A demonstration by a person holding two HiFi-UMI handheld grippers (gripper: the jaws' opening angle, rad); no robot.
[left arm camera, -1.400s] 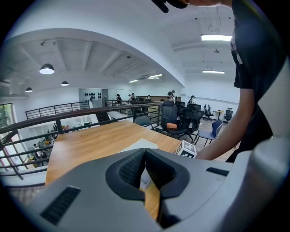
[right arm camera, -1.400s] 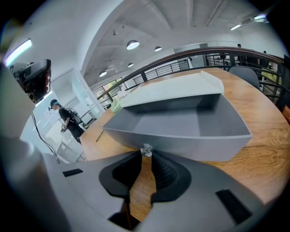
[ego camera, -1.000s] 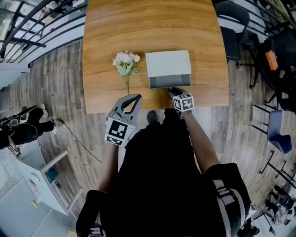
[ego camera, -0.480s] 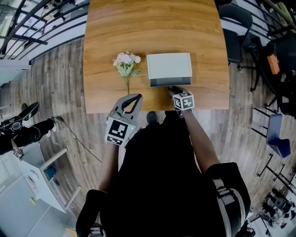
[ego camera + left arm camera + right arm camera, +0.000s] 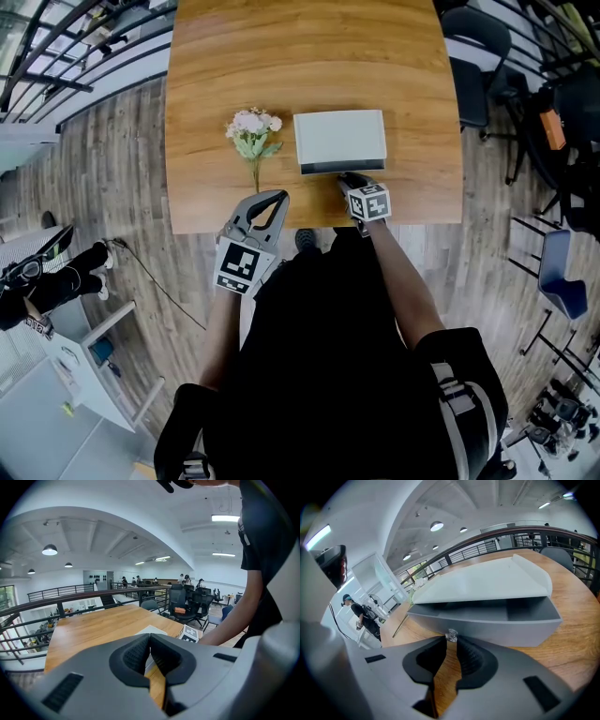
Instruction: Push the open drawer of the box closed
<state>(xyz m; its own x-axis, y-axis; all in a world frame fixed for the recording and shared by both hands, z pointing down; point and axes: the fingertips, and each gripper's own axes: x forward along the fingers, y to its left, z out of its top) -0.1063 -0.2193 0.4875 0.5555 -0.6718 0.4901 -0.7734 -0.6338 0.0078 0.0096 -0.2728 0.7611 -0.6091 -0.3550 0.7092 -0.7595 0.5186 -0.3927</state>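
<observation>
Closed right tongs (image 5: 450, 642) touch the drawer knob (image 5: 452, 635).

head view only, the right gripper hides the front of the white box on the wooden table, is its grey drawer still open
observer: yes. In the right gripper view the grey drawer sticks out from under the white box, and a dark gap shows above its front.
operator: what is the right gripper touching
observer: the right gripper has its tips together at a small clear knob on the drawer front. I cannot tell whether it pinches the knob.
operator: left one holding anything
observer: no. The left gripper is shut with nothing between its jaws, and only the wooden table shows past them.
</observation>
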